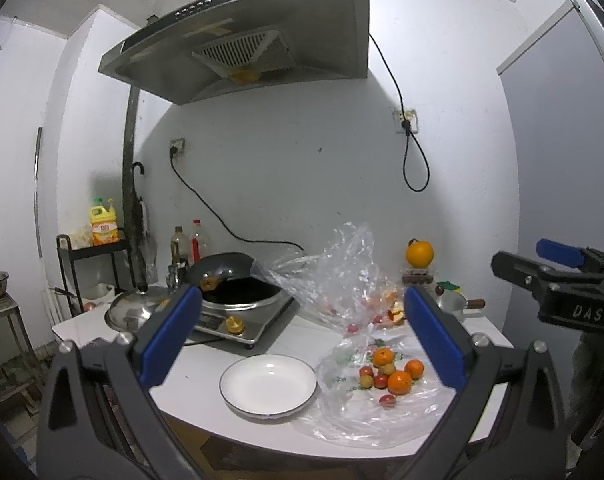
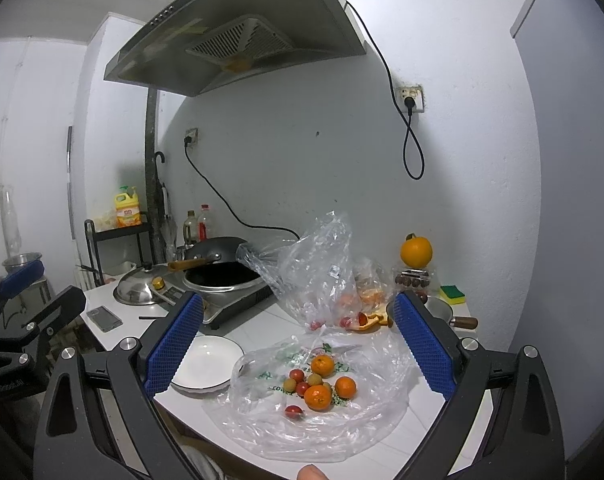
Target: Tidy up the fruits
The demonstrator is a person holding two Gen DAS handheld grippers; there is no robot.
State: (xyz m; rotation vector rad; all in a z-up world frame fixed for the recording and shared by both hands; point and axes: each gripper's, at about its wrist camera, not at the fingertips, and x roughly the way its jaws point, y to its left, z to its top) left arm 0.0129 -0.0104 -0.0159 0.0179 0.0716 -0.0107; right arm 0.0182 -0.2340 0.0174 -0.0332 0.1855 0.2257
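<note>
Right wrist: crinkled clear bag point(image 2: 322, 420), round tangerines point(image 2: 317, 397).

I'm seeing a small heap of fruit lying on a flattened clear plastic bag point(image 2: 314, 420): three tangerines point(image 2: 317, 397) and several small red and yellowish fruits point(image 2: 302, 388), all touching or nearly so. One red fruit point(image 2: 294, 411) is sitting slightly apart at seven o'clock of the heap. An empty white plate point(image 2: 208, 364) is resting at nine o'clock, the bag's edge overlapping its rim.

Orange tangerines point(image 2: 318, 397), white dark-rimmed plate point(image 2: 206, 364), blue fingers point(image 2: 174, 348).
</note>
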